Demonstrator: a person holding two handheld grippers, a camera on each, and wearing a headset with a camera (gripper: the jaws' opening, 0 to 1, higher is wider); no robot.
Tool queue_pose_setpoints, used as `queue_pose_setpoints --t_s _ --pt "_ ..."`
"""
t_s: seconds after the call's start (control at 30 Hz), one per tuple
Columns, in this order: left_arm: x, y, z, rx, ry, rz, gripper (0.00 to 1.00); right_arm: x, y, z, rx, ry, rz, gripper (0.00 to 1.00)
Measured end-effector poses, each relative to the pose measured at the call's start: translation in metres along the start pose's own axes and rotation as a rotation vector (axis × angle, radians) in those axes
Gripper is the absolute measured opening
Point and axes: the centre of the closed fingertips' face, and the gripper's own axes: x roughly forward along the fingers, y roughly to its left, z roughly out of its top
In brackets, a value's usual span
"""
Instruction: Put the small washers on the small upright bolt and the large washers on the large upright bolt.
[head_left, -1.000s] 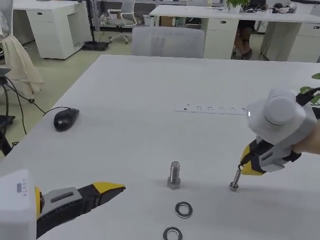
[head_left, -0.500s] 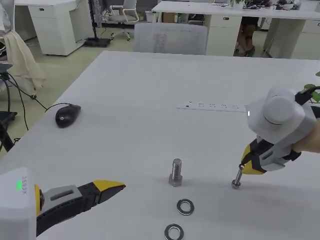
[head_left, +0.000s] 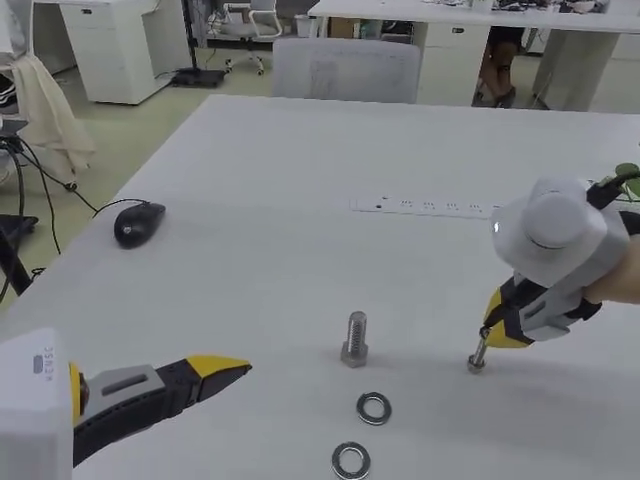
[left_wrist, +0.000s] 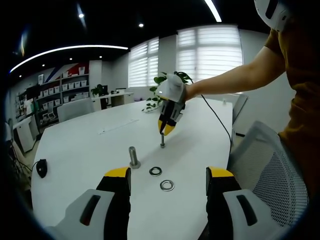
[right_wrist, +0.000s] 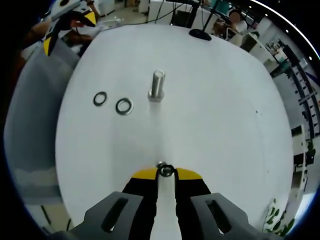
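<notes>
The large bolt (head_left: 354, 338) stands upright mid-table, with the small bolt (head_left: 477, 355) upright to its right. My right gripper (head_left: 487, 333) hovers at the small bolt's top, shut on a small washer (right_wrist: 165, 170) that sits right over the bolt's tip. Two larger washers (head_left: 374, 407) (head_left: 351, 459) lie flat in front of the large bolt. Low at the left, my left gripper (head_left: 235, 372) is open and holds nothing. The left gripper view shows the large bolt (left_wrist: 133, 156), the small bolt (left_wrist: 162, 141), both washers (left_wrist: 155, 171) (left_wrist: 167, 185) and the right gripper (left_wrist: 167, 127).
A black mouse (head_left: 138, 221) lies at the table's left side and a white power strip (head_left: 420, 207) further back. A grey chair (head_left: 346, 70) stands behind the table's far edge. A person's arm (left_wrist: 240, 75) reaches in from the right.
The head camera has shifted a little. My right gripper stays at the small bolt's top with the washer; the left gripper and the loose washers have not moved.
</notes>
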Motion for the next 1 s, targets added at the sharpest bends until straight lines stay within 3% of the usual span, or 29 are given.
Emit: queue_pose_setpoints --t_s 1.0 --pt "-0.002 0.002 -0.007 -0.02 0.008 0.008 0.59 0.03 0.005 -0.013 -0.005 0.049 0.036 0.12"
